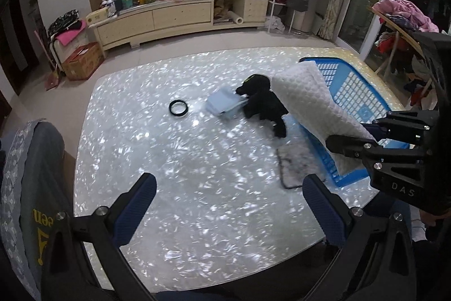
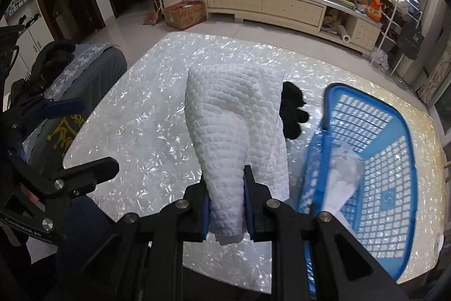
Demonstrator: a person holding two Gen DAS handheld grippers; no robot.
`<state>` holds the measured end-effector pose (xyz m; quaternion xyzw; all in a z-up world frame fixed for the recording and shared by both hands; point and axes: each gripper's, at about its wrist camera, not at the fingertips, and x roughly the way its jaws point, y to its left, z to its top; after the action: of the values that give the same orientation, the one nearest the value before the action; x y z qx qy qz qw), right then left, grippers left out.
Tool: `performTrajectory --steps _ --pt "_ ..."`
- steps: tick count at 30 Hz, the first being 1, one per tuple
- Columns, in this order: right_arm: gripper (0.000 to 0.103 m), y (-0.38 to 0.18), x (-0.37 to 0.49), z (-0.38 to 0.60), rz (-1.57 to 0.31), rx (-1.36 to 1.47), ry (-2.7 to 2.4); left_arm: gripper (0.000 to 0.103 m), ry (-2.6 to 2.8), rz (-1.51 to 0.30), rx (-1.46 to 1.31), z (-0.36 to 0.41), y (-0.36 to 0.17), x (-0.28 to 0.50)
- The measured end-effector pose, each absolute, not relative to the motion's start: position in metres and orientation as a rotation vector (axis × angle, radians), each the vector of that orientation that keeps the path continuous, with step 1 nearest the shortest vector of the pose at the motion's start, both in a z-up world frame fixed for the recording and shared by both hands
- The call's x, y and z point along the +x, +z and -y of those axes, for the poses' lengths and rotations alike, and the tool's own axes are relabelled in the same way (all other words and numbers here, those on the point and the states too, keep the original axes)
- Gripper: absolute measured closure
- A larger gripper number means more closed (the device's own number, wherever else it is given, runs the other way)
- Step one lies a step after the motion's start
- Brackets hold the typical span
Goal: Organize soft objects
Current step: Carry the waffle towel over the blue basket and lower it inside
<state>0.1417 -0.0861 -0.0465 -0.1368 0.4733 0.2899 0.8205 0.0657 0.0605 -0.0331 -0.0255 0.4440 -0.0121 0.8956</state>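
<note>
My right gripper [image 2: 225,188] is shut on a white quilted cloth [image 2: 234,120], which hangs lifted above the shimmering table [image 2: 135,114]. In the left wrist view the same white cloth [image 1: 313,100] drapes over the near rim of a blue plastic basket [image 1: 352,92], with the right gripper [image 1: 358,137] clamped on its lower end. My left gripper [image 1: 229,188] stands open over bare table, nothing between its blue-padded fingers [image 1: 141,196]. A black plush toy [image 1: 262,100], a folded light-blue cloth [image 1: 222,103] and a grey pouch [image 1: 296,165] lie on the table.
A black ring [image 1: 178,108] lies left of the light-blue cloth. The blue basket [image 2: 375,148] holds a pale crumpled item [image 2: 341,177]. A chair with a grey cover [image 1: 33,188] stands at the table's left. A cluttered low cabinet [image 1: 180,13] lines the far wall.
</note>
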Motion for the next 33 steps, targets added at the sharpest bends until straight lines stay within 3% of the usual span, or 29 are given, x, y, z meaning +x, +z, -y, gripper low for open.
performTrajectory --steps 13,33 --pt "0.085 -0.019 0.146 0.154 -0.947 -0.237 0.548 0.000 -0.101 -0.908 -0.011 -0.008 -0.016 0.091" --pt "0.084 -0.046 0.178 0.197 -1.015 -0.197 0.437 0.000 -0.189 -0.994 -0.043 0.016 -0.052 0.132"
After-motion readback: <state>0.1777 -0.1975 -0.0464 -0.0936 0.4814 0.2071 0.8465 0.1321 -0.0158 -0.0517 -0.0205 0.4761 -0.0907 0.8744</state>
